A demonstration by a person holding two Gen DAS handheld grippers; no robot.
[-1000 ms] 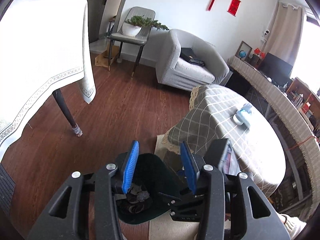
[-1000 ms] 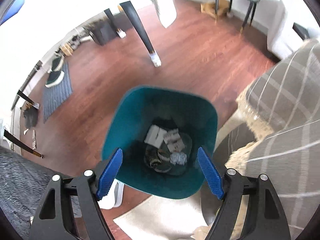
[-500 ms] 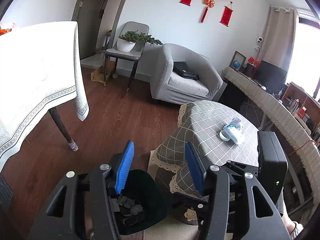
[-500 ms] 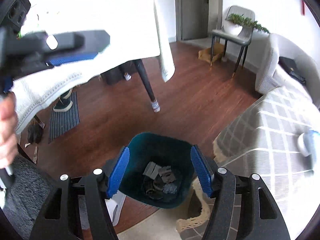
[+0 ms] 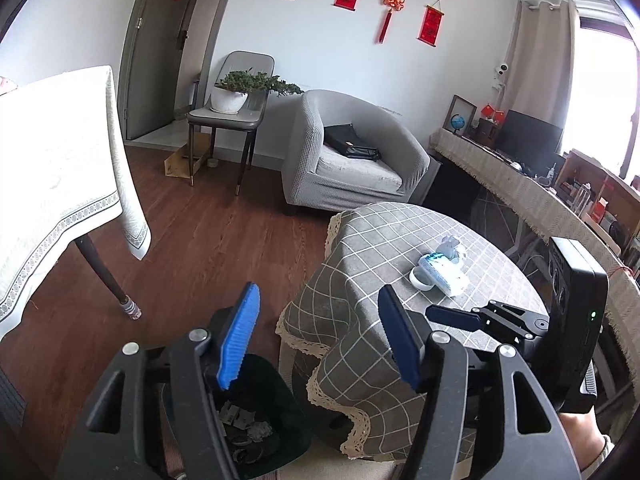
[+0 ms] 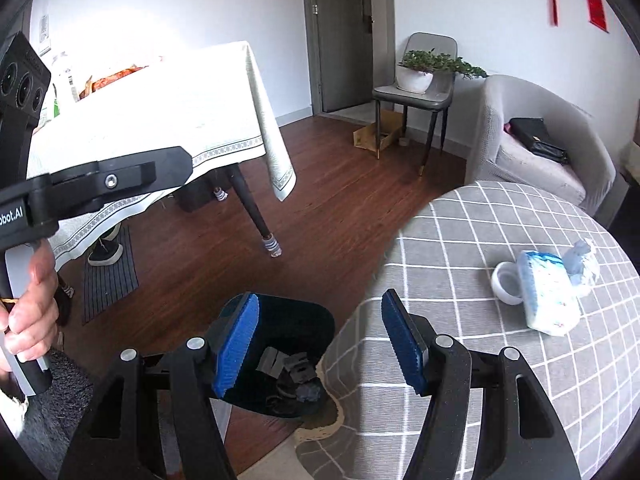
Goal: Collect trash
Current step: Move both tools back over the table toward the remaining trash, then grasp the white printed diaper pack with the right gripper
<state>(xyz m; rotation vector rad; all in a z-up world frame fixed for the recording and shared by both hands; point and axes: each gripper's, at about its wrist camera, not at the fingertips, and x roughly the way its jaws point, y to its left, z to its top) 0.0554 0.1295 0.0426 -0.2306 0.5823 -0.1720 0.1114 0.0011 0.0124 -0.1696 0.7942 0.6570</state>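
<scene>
A dark teal trash bin [image 6: 316, 322] stands on the wood floor beside the round table, with several scraps of trash [image 6: 294, 376] inside; it also shows in the left wrist view [image 5: 276, 408]. On the round checked tablecloth [image 6: 460, 264] lie a blue-and-white tissue pack [image 6: 548, 300], a crumpled bluish wad [image 6: 582, 260] and a small white cup [image 6: 506, 282]. My left gripper [image 5: 318, 340] is open and empty above the bin and table edge. My right gripper [image 6: 320, 344] is open and empty, over the bin's rim and the table edge.
A dining table with a white cloth [image 6: 180, 120] stands to the left, its dark leg [image 6: 256, 216] on the floor. A grey armchair [image 5: 348, 156], a chair with a potted plant [image 5: 232, 100] and a long sideboard [image 5: 540, 200] line the far side.
Both grippers have risen and tilted up from looking down into the bin. The room and round table top have come into view. Both stay open and empty.
</scene>
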